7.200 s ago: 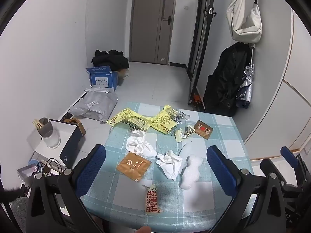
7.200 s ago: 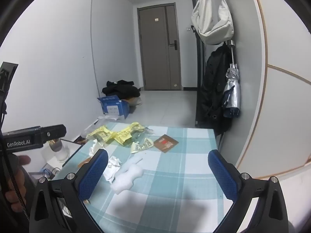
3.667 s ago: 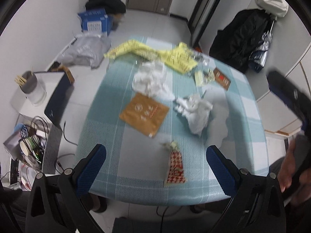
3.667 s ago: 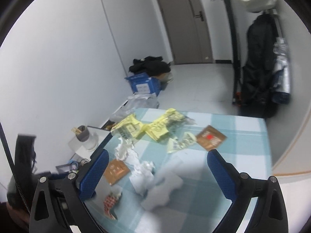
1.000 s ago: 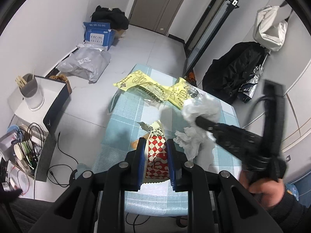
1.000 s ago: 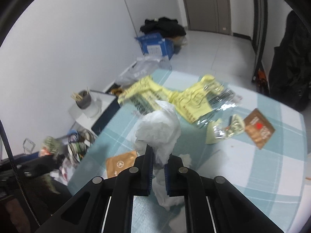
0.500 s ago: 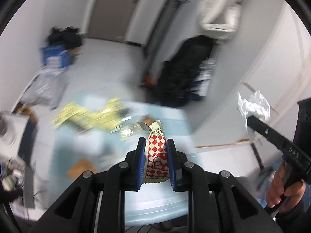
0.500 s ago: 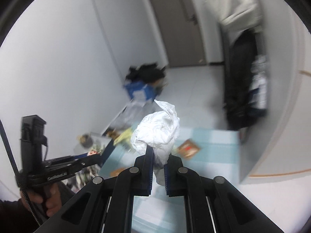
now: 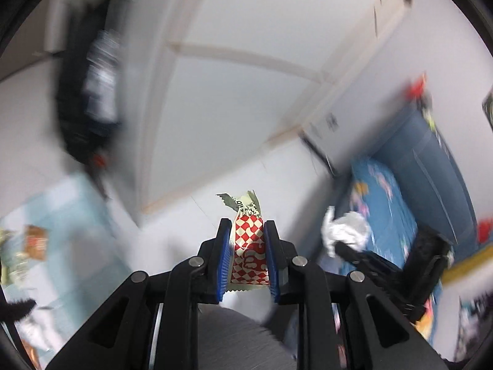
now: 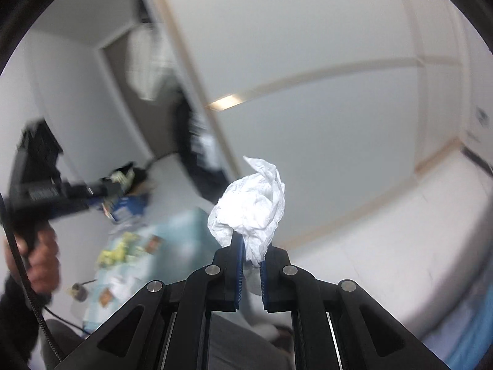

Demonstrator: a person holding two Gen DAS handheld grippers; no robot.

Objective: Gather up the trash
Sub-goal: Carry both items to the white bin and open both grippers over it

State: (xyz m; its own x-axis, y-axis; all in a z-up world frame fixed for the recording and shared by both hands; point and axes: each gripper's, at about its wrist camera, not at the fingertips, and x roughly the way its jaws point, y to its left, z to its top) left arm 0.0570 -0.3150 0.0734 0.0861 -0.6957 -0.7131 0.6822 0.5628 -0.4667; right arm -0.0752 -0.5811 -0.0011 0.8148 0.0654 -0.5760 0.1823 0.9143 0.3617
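My left gripper [image 9: 247, 231] is shut on a red-and-white checked wrapper [image 9: 248, 248], whose torn top sticks up past the blue pads. My right gripper [image 10: 250, 248] is shut on a crumpled white tissue [image 10: 251, 205] that bulges above the fingertips. In the left wrist view the right gripper [image 9: 337, 245] with its tissue [image 9: 346, 231] shows at the lower right. In the right wrist view the left gripper [image 10: 109, 189] appears blurred at the left, held by a hand [image 10: 37, 259]. Both are carried in the air, away from the checked table [image 10: 181, 240].
The blue-checked table [image 9: 58, 215] with more wrappers lies at the lower left, blurred. A white panelled wall [image 9: 234, 98] fills the middle. A blue patterned surface [image 9: 397, 197] sits at the right. A dark coat [image 9: 86, 98] hangs at upper left.
Both grippers have swung fast away from the table toward the wall and the blue area, each keeping its item. The table has slid to the left edge of both views.
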